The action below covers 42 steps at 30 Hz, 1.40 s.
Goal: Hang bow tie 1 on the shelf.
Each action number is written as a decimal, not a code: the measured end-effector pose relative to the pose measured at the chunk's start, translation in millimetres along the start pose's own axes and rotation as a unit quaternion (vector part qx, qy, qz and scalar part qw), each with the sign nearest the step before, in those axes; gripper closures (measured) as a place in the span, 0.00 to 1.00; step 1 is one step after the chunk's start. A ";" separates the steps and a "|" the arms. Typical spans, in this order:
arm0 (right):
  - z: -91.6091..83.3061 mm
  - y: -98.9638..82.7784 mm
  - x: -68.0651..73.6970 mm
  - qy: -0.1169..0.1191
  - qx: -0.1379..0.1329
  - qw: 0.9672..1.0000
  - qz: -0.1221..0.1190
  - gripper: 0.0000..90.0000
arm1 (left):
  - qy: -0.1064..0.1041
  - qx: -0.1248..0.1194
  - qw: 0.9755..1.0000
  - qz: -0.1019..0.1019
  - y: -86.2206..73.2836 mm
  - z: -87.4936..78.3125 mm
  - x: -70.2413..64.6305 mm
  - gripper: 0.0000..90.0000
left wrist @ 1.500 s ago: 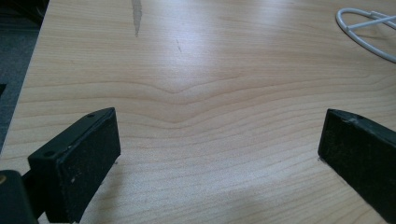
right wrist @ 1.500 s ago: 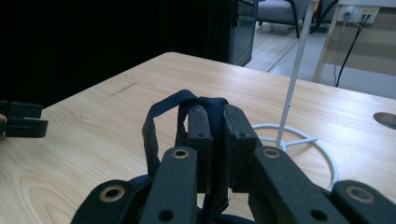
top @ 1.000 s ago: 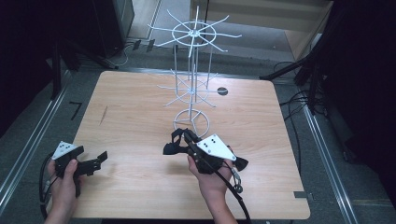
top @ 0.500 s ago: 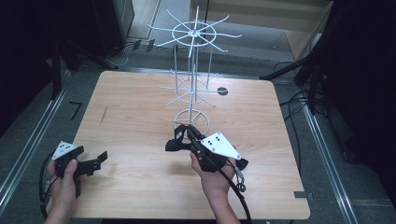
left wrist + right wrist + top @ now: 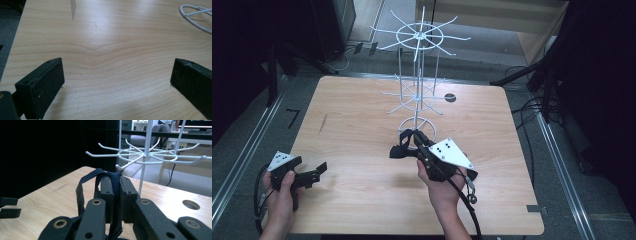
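A dark strap (image 5: 113,195) is clamped btwn the right gripper (image 5: 412,147) jaws, centre of high view, just in front of the white wire rack (image 5: 417,95) base. Left gripper (image 5: 312,175), lower left, is held w/ jaws wide apart over bare table (image 5: 362,115), nothing btwn them.

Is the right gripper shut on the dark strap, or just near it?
Shut on it: in the right gripper view the right gripper has both pads pressed against the dark strap, which loops out beside them.

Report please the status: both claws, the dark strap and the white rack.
Right claw shut on dark strap, near white rack. Left claw open, empty, low over table. Nothing between strap and rack hooks.
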State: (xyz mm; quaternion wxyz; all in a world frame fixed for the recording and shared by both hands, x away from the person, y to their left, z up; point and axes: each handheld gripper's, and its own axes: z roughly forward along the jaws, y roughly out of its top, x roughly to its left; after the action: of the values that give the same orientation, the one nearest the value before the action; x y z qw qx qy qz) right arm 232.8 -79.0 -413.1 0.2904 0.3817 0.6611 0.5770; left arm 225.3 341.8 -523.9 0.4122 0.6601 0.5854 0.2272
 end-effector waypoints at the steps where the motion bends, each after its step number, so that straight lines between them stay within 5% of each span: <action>1: -0.1 0.8 -0.3 0.000 -0.001 1.000 -0.001 0.94 | 0.000 -0.001 1.000 0.000 0.0 -0.1 -0.1 0.00; 42: 3.3 25.6 -6.5 -0.009 -0.020 1.000 -0.001 0.94 | 0.017 -0.050 0.998 0.033 -0.8 -3.3 -5.2 0.00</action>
State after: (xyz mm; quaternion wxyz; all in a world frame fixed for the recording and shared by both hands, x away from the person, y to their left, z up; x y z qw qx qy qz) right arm 243.4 -81.6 -388.7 0.3047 0.3802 0.6475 0.5860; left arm 221.1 337.8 -521.7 0.4266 0.6540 0.5579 0.2810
